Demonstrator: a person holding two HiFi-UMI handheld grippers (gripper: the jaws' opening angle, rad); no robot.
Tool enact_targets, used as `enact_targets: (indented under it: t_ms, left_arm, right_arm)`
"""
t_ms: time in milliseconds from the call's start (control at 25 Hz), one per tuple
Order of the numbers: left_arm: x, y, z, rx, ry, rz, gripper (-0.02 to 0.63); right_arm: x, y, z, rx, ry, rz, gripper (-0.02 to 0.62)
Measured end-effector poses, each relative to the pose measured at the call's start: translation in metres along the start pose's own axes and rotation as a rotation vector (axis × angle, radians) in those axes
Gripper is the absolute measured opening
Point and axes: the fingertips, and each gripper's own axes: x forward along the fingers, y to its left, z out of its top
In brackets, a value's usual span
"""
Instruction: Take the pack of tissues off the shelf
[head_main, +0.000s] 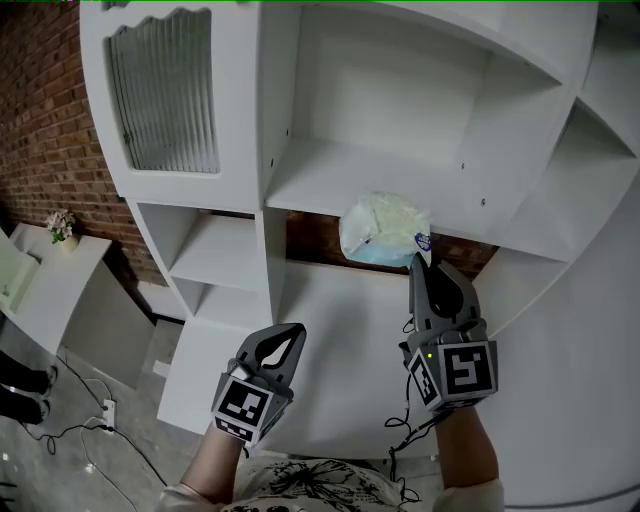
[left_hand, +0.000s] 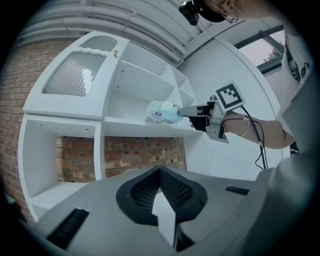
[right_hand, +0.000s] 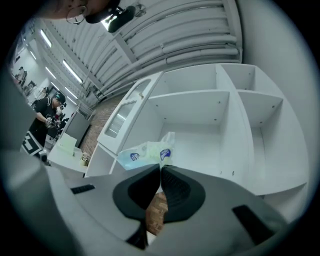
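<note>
The white shelf unit (head_main: 340, 170) carries the pack of tissues (head_main: 385, 228) at the front edge of its middle shelf (partly overhanging); the right gripper (head_main: 421, 264) pinches the pack's wrapper corner between its jaws, while the left gripper (head_main: 296, 330) hangs lower, jaws pressed together, empty

Site note: I read this as a staged home corner inside a work hall. White shelf unit (head_main: 380, 170) against brick wall (head_main: 40, 120), strip lights (right_hand: 74, 74) overhead (loose cables (head_main: 80, 428) on the floor).
</note>
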Motion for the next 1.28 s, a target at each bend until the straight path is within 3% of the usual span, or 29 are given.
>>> enact_targets:
  t_ms: [240, 440, 640, 1280]
  left_arm:
    - [-0.008, 0.001, -0.012, -0.01, 0.026, 0.016, 0.015]
    - [-0.008, 0.002, -0.018, -0.011, 0.032, 0.019, 0.015]
    - [-0.005, -0.007, -0.024, -0.032, 0.043, 0.005, 0.015]
    - [0.003, 0.001, -0.021, -0.043, 0.024, 0.01, 0.015]
  right_arm:
    - [-0.036, 0.03, -0.061, 0.029, 0.082, 0.012, 0.008]
    - [-0.053, 0.047, -0.117, 0.149, 0.182, 0.03, 0.008]
    - [-0.07, 0.057, -0.153, 0.176, 0.246, 0.031, 0.008]
    - [-0.077, 0.059, -0.162, 0.197, 0.246, 0.013, 0.008]
